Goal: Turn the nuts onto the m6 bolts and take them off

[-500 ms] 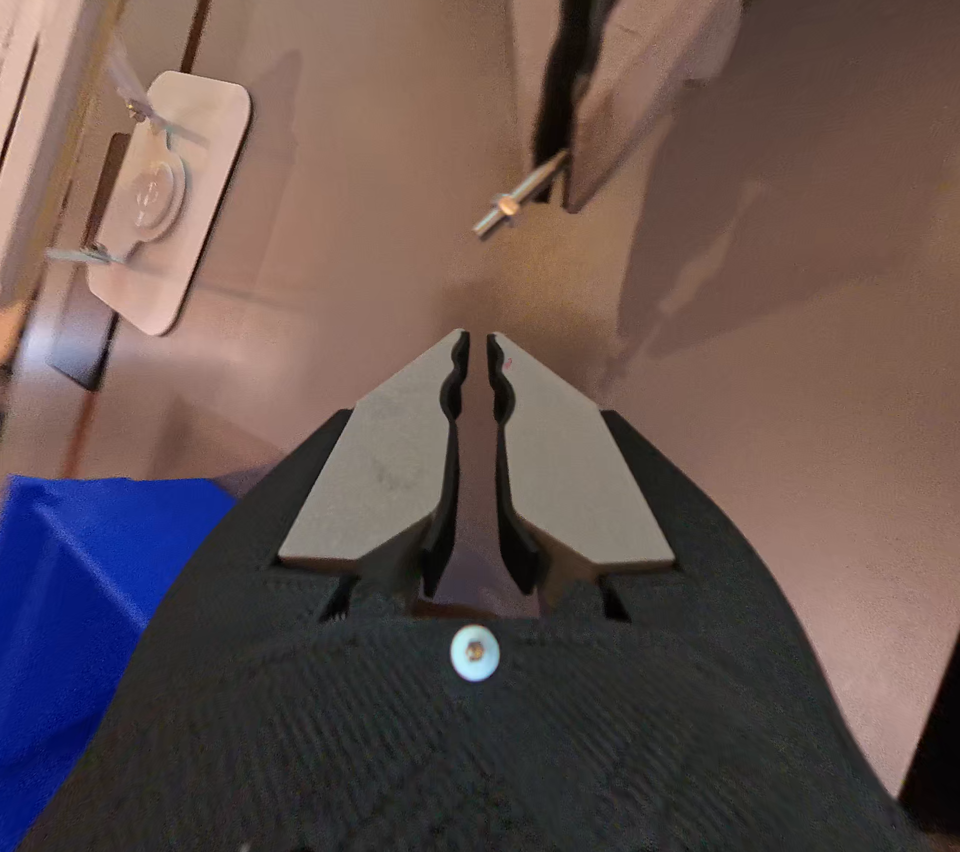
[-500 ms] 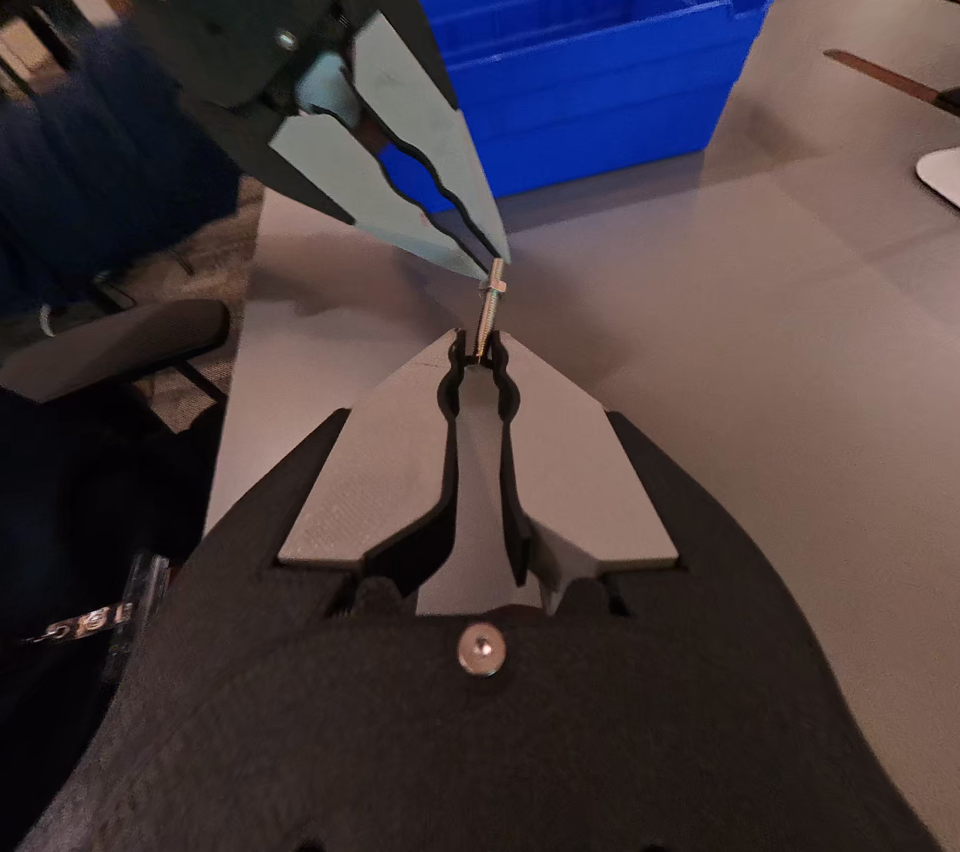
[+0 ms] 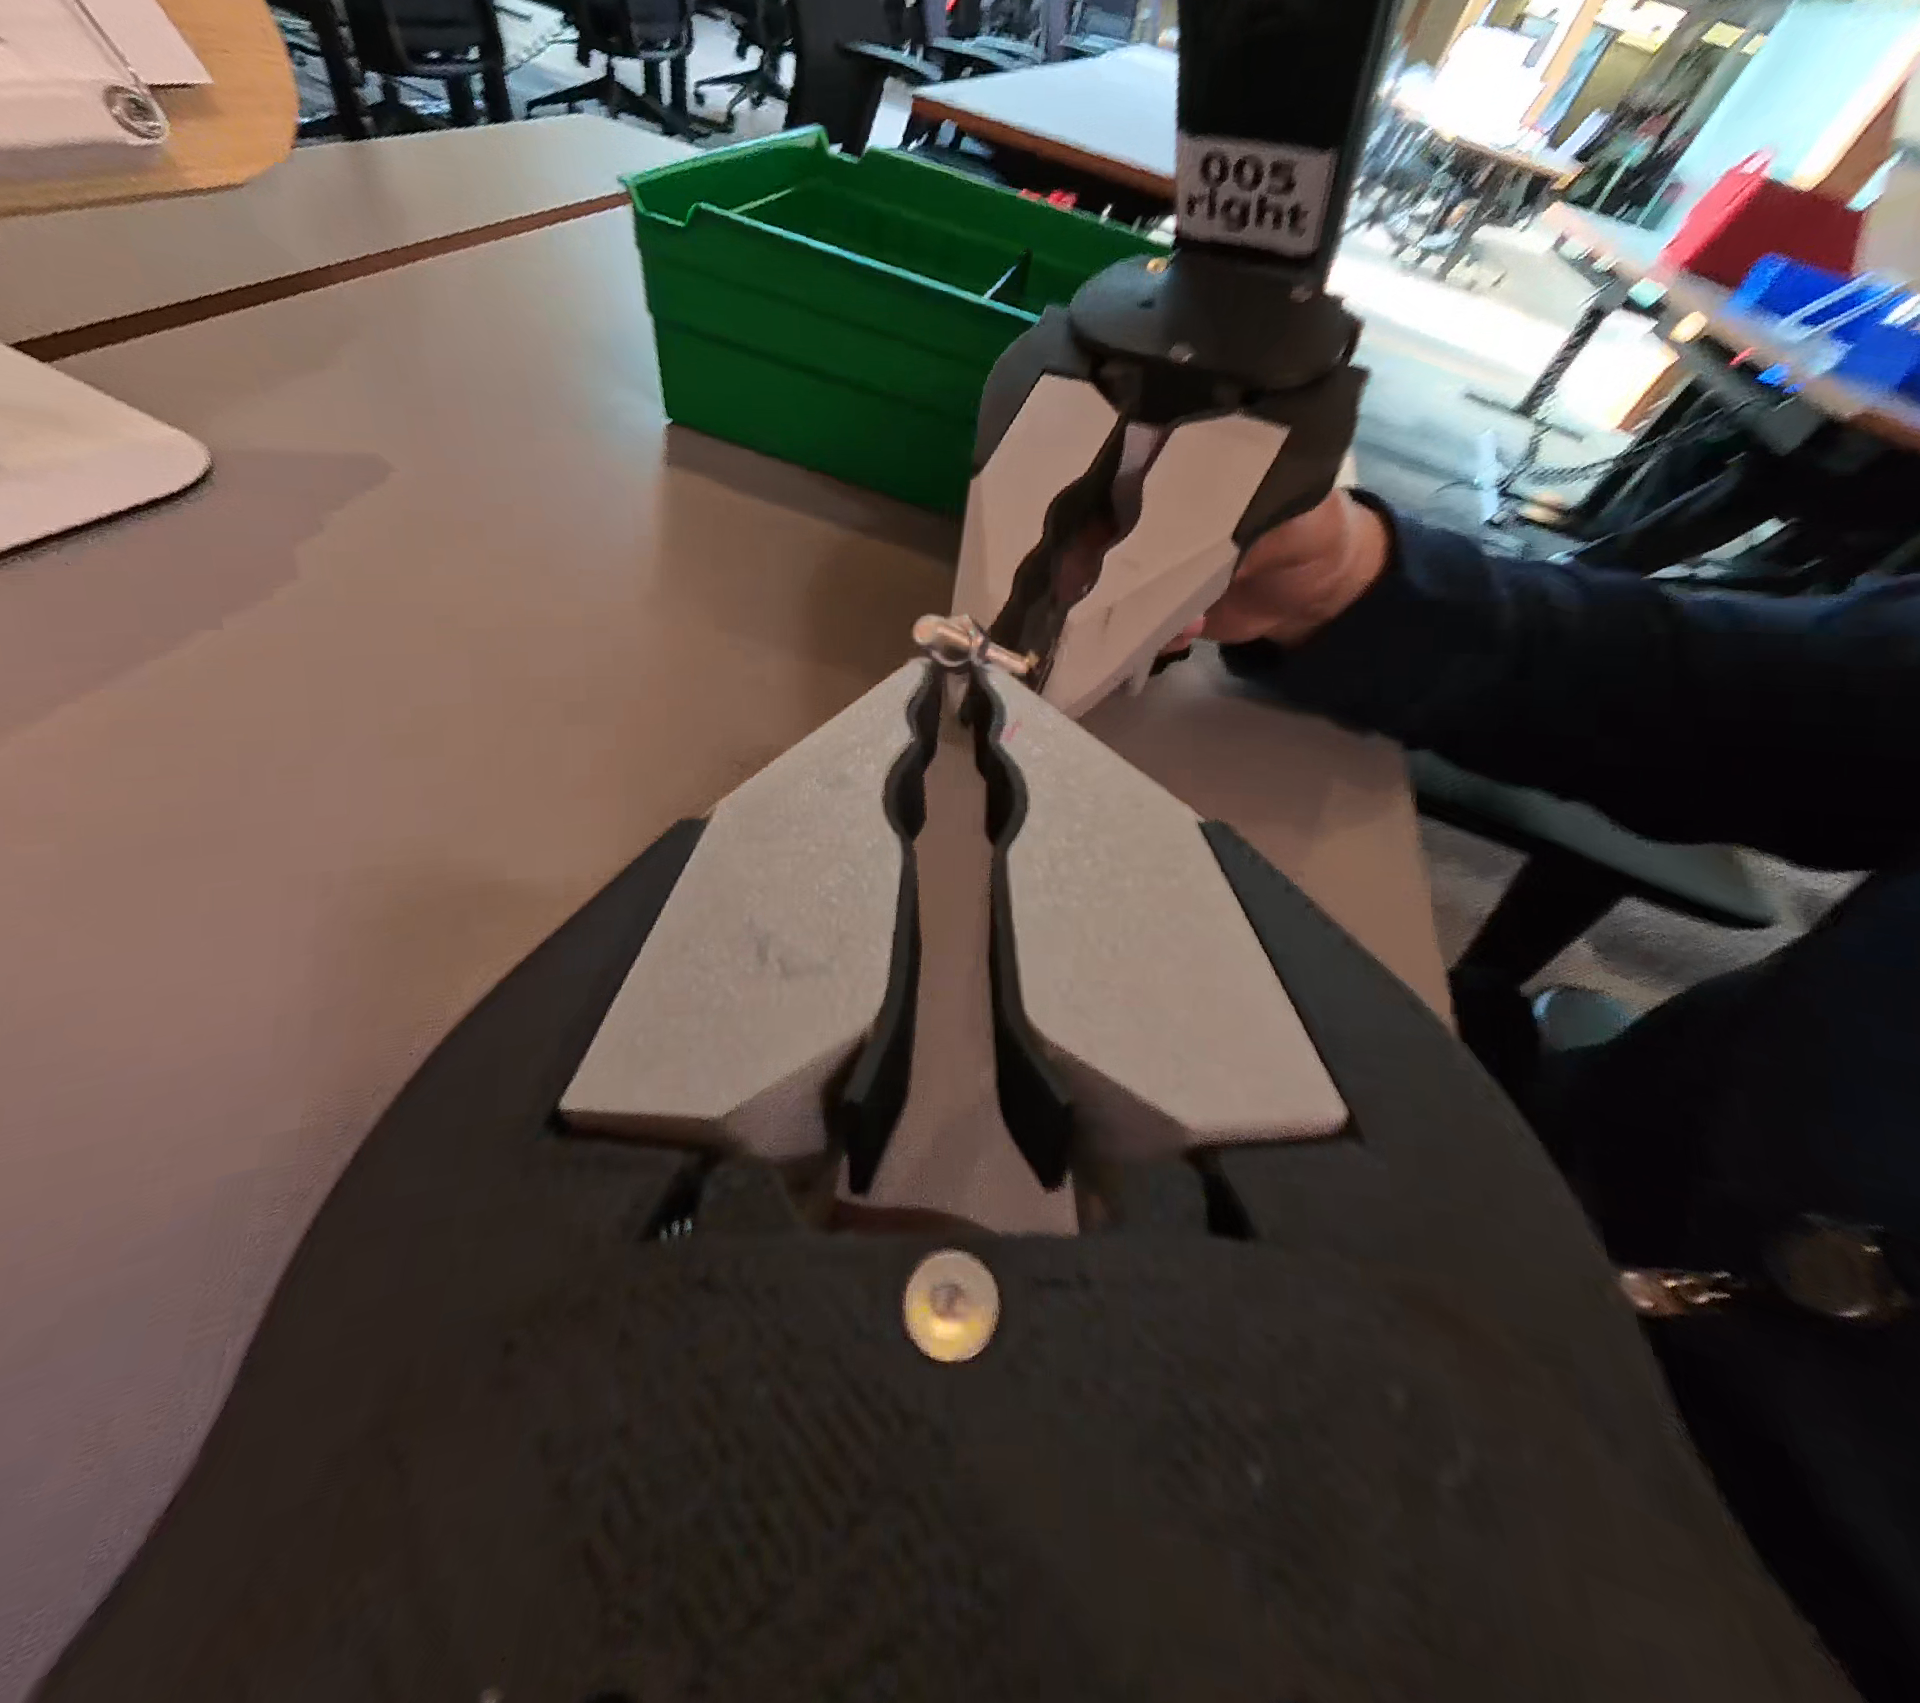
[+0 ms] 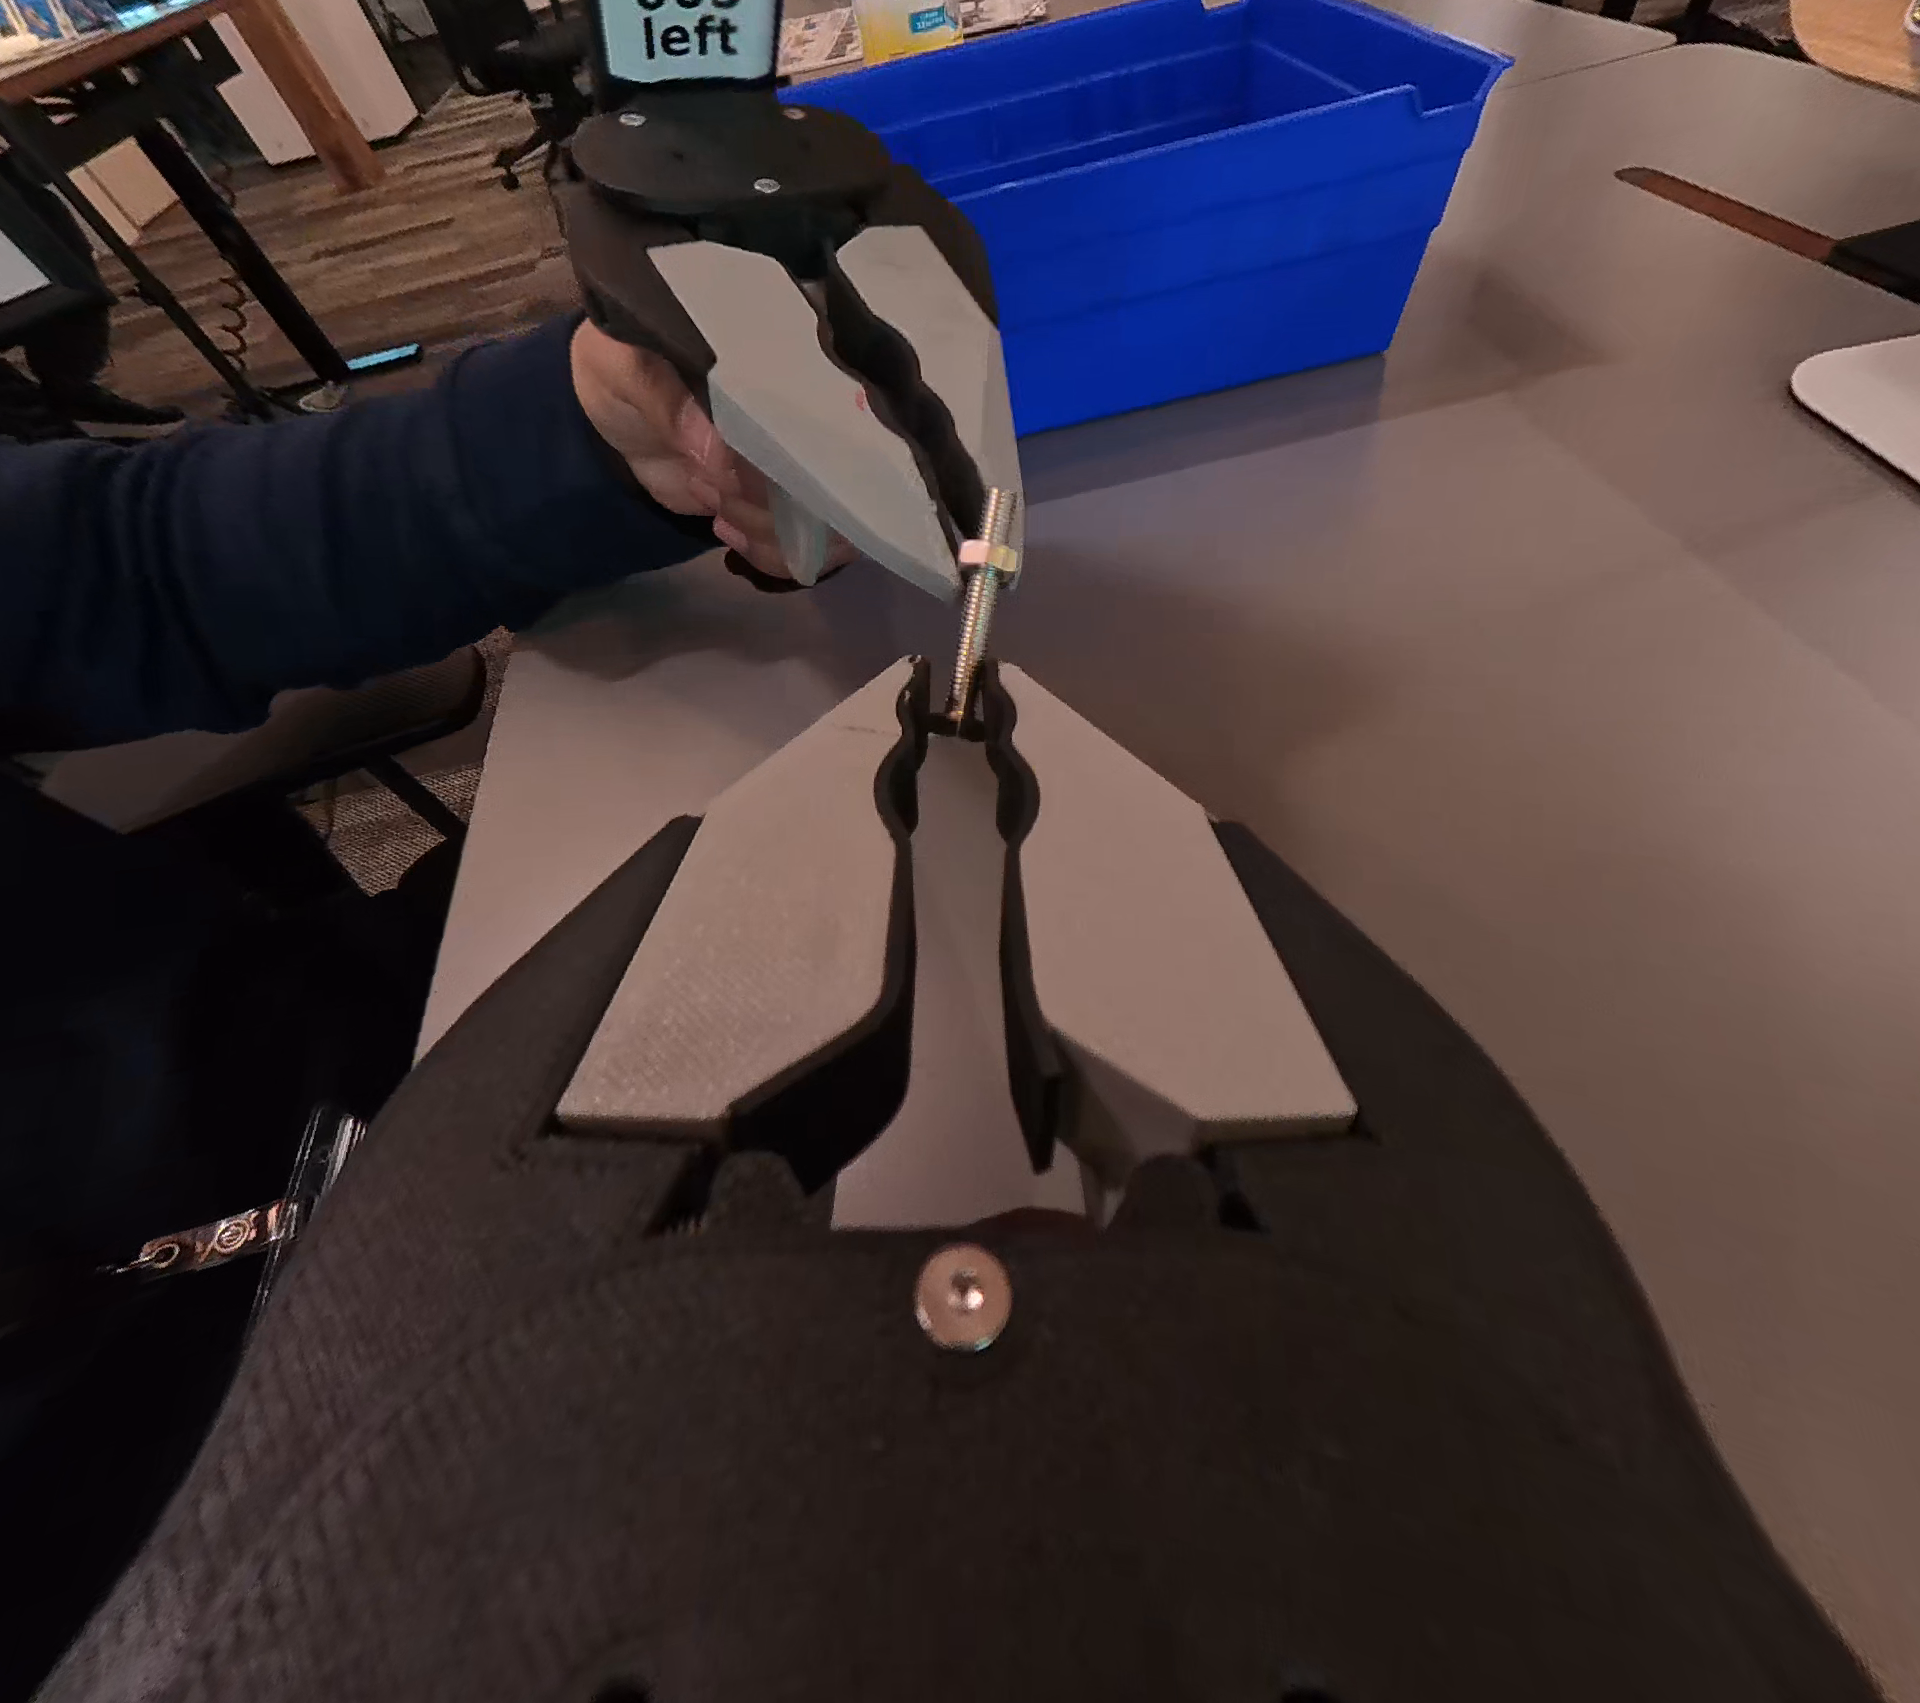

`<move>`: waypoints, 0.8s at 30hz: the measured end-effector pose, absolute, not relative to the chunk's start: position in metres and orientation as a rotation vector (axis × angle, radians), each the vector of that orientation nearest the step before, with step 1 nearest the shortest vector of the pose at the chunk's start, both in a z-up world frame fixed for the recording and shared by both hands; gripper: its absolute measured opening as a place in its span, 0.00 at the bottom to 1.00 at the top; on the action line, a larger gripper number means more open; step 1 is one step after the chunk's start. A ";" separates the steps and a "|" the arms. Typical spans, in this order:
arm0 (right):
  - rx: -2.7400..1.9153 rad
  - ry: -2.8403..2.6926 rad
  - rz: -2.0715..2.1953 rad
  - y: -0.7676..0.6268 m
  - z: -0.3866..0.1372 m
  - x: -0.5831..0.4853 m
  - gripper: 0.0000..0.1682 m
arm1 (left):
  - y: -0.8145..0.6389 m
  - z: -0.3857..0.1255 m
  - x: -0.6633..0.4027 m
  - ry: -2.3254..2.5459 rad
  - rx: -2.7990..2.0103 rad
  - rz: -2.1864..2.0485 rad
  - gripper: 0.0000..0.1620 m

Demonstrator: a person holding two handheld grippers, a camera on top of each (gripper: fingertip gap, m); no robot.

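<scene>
The right tool [image 4: 954, 697] is clamped on the threaded bolt [image 4: 971, 625]; the left tool [image 4: 982, 557] pinches its nut [image 4: 987, 555], above the bench [image 4: 1455, 718].

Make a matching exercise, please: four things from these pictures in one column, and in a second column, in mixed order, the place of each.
Things:
1. bolt
2. nut
3. blue bin
4. green bin

Places:
a. on the table, behind the right gripper
b. pinched in the left gripper
c. on the table, behind the left gripper
d. one end clamped in the right gripper

Pairs: 1-d, 2-b, 3-c, 4-a
</scene>
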State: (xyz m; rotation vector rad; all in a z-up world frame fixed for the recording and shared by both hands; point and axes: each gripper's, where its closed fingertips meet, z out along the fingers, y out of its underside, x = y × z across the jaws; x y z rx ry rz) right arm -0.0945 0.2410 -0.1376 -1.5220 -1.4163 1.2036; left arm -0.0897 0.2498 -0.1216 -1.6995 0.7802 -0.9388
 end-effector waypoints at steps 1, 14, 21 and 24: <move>-1.529 -1.419 1.199 0.242 -0.139 -0.095 0.04 | 0.250 -0.120 -0.088 0.771 -1.691 -0.977 0.02; -1.575 -1.462 1.071 0.248 -0.157 -0.098 0.04 | 0.251 -0.138 -0.080 0.787 -1.706 -0.919 0.00; -1.552 -1.480 1.080 0.243 -0.157 -0.101 0.04 | 0.248 -0.132 -0.076 0.775 -1.672 -0.945 0.02; -1.535 -1.516 1.039 0.238 -0.161 -0.103 0.04 | 0.248 -0.135 -0.074 0.784 -1.681 -0.947 0.03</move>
